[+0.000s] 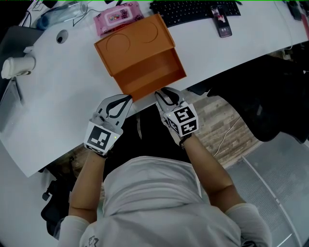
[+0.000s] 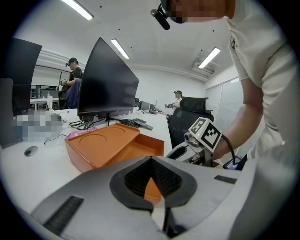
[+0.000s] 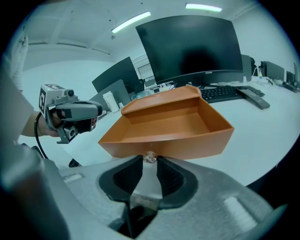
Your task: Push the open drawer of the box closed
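A: Where's the drawer [image 1: 153, 77]?
B: Upper centre, sticking out of the orange box [image 1: 130, 46] on the worktop [image 1: 63, 96].
A: Grippers?
B: Right gripper [image 3: 149, 161] has its jaws apart around the knob [image 3: 150, 157], probably squared up to push. Left gripper [image 1: 126, 100] is closed and empty, idle at its left.

Two grippers [image 1: 125, 100] [image 1: 162, 92], one box [image 1: 130, 46]

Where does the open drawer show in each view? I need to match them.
Head view: drawer upper centre, pulled out toward the picture's bottom.
Left gripper view: drawer at centre, right of the box.
Right gripper view: drawer fills the middle, front wall nearest.
Shared landmark: black keyboard beyond the box in all three.
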`<move>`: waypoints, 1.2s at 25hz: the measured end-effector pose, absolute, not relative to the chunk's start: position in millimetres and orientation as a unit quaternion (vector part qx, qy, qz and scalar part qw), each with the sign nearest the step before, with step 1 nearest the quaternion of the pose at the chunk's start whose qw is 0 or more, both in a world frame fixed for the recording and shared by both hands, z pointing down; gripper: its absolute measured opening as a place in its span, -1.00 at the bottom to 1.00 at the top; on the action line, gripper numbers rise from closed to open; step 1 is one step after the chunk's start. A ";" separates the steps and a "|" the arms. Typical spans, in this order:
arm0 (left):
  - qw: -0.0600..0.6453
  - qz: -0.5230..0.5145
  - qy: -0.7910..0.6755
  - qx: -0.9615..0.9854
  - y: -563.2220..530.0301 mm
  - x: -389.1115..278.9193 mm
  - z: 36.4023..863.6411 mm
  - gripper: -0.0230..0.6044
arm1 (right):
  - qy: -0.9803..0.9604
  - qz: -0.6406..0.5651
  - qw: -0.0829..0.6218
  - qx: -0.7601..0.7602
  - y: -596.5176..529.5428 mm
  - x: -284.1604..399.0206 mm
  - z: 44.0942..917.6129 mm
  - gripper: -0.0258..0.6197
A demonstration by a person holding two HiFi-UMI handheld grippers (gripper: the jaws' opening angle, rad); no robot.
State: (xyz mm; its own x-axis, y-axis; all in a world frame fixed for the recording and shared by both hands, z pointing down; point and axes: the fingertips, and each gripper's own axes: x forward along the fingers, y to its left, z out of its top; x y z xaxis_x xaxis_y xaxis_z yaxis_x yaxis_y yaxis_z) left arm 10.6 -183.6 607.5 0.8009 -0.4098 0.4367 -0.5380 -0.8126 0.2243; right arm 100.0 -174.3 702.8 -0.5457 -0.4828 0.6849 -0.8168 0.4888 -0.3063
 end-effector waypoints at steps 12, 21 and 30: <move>0.172 0.185 -0.265 0.931 -187.7 1.3 602.4 -0.93 | -0.823 0.311 0.281 0.384 -174.2 98.4 701.8 -0.69; 0.171 0.180 -0.273 0.930 -197.2 -0.3 594.4 -0.93 | -0.821 0.312 0.285 0.383 -182.4 92.4 699.2 -0.69; 0.177 0.186 -0.282 0.924 -204.5 -4.8 595.6 -0.93 | -0.822 0.312 0.288 0.380 -197.7 89.2 700.0 -0.69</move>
State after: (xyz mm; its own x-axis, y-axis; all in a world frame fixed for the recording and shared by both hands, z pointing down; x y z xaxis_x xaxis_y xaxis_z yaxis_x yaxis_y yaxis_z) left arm -4.8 -204.5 595.6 0.7717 -0.4550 0.4443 -0.5872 -0.7781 0.2231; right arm 89.2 -197.7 700.0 -0.5458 -0.4443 0.7104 -0.8039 0.5167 -0.2945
